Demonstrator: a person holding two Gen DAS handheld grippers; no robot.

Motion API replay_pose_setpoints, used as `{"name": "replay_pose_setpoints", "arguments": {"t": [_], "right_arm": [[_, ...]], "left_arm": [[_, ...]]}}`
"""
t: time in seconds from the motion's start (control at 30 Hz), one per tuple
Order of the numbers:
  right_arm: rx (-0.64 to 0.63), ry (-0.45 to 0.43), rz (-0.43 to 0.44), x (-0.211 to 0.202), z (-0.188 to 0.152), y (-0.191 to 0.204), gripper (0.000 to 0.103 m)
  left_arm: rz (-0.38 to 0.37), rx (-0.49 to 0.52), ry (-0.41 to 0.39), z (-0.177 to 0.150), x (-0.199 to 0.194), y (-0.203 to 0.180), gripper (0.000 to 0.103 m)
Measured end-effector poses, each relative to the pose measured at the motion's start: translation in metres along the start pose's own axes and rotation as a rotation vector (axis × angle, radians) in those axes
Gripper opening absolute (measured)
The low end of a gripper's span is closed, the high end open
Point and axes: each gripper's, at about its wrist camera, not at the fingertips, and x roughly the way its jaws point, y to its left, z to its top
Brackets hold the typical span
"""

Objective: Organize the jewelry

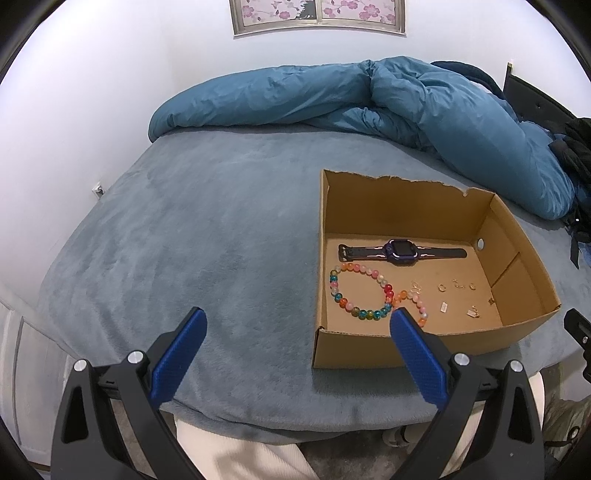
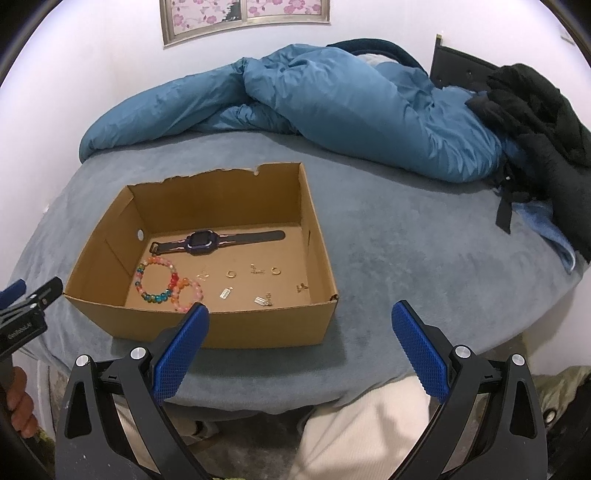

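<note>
Both grippers, left point(image 1: 297, 319) and right point(image 2: 300, 314), spread, empty. Multicoloured glass-bead bracelet point(image 2: 157, 279) in open cardboard box point(image 2: 258, 326): probably light, slippery, floppy; pinch across beads.

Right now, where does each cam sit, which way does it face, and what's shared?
Left wrist: on the left gripper, off the bed's near edge, facing the far wall; cardboard box ahead to its right; own open blue fingers, pale trouser leg below.
Right wrist: on the right gripper, same edge and heading; box ahead to its left; own open fingers, a hand and the left gripper's tip at the left edge.
Shared: box, watch, multicoloured bead bracelet, blue duvet, framed picture.
</note>
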Motion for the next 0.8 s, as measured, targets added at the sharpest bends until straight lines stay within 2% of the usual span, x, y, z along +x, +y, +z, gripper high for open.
{"name": "replay_pose_setpoints", "arguments": {"t": [0.8], "right_arm": [[0.005,-0.025,0.0,-0.0061,0.0002,0.0019,0.095]], "left_arm": [[0.012,0.0,-0.013,-0.0034,0.0056,0.0012,0.097]]}}
